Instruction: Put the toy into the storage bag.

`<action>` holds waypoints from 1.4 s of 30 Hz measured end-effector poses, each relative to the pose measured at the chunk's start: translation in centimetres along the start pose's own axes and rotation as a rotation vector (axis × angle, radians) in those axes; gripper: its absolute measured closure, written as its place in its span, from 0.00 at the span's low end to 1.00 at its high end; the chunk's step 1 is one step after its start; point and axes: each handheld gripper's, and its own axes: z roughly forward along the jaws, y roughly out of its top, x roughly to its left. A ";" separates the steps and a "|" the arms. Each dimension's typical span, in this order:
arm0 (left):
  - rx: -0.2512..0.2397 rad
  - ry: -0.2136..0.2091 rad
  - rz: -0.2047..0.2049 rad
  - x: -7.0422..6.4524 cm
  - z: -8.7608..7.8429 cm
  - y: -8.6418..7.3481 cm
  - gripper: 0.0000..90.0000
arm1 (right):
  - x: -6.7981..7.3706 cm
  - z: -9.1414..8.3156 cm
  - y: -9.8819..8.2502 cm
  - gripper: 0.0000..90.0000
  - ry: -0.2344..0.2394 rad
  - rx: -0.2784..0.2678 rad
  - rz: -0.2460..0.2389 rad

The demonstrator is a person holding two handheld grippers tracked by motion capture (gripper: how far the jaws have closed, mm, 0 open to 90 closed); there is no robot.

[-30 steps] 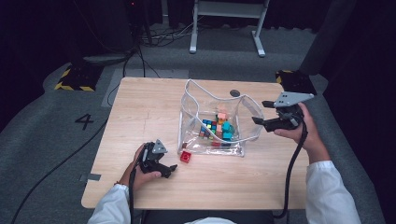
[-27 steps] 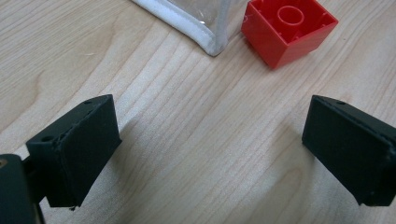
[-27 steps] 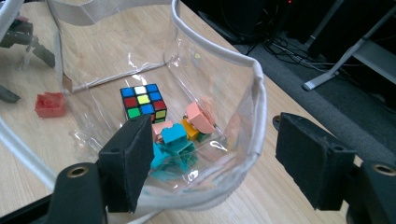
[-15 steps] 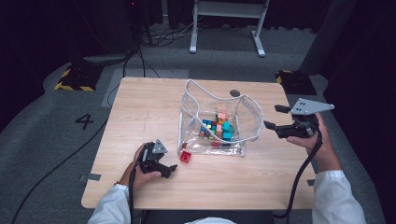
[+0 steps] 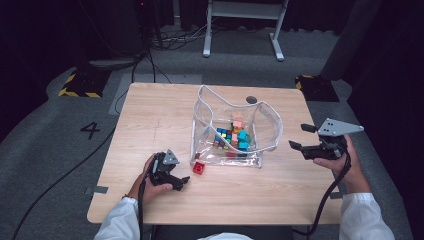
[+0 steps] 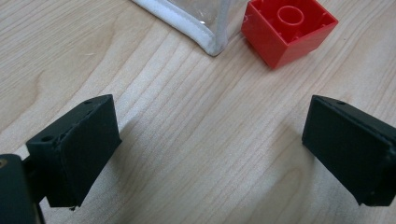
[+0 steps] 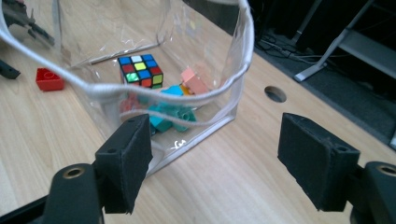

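We note the left gripper (image 5: 181, 181) spread wide, low on the table (image 5: 150, 115) — red brick (image 5: 199, 168) just beyond, beside the clear bag (image 5: 267, 132). Right gripper (image 5: 300, 137) spread too, empty, right of the bag.

Lab or recording studio, not a home. Plain pale wooden tabletop (image 5: 150, 130) stands alone on grey carpet (image 5: 50, 150), with a round cable hole (image 5: 251, 99) near its far edge. Surroundings dark, black curtain-like walls on all sides. A large "4" (image 5: 92, 130) is marked on the floor left of the tabletop, with a strip of grey tape (image 5: 95, 190) close by. Yellow-and-black hazard-striped plates (image 5: 79, 86) sit on the carpet at left and right. Black cables (image 5: 145, 65) trail across the floor to the back. A white metal frame (image 5: 240, 20) stands behind. Person at the tabletop wears white sleeves (image 5: 120, 225), like a lab coat.
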 end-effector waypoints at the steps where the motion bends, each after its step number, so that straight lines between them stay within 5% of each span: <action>1: 0.000 0.000 0.000 0.0 0.0 0.0 0.05 | 0.1 0.1 -0.3 0.29 0.003 0.002 0.002; 23: 0.000 -0.001 -0.001 0.0 0.0 0.0 0.05 | 4.3 4.3 -5.7 0.31 0.134 0.064 0.030; 42: 0.000 -0.001 0.000 0.0 0.0 0.0 0.05 | 9.4 9.9 -7.0 0.36 0.271 0.101 0.026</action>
